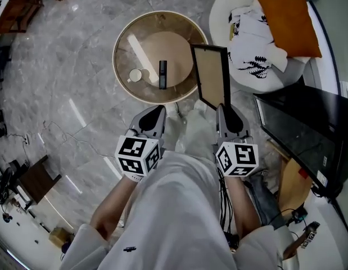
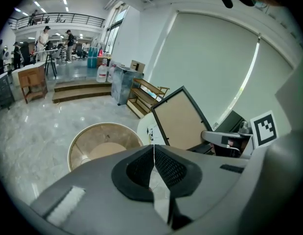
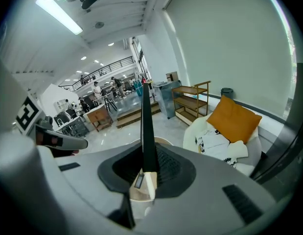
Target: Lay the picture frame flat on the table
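Picture frame [image 1: 213,76], held upright in the air by its lower edge, brown panel toward my head camera. In that view it overlaps the right rim of the round bench [image 1: 124,49], but I judge that it is not yet resting there.

Right gripper [image 1: 224,108]: fingers [image 3: 167,164] clamped on the frame's bottom rail, which the right gripper view shows edge-on as a thin dark bar. I judge that this low grip leaves the top free to tip down onto the bench.

Left gripper [image 1: 157,110]: fingers [image 2: 172,169] closed together on nothing, carried alongside, probably in reserve to steady the frame.

A cup [image 1: 135,75] and a dark bar-shaped object [image 1: 162,74] lie at the bench's middle, so the bare part at its right looks like the likeliest landing place.
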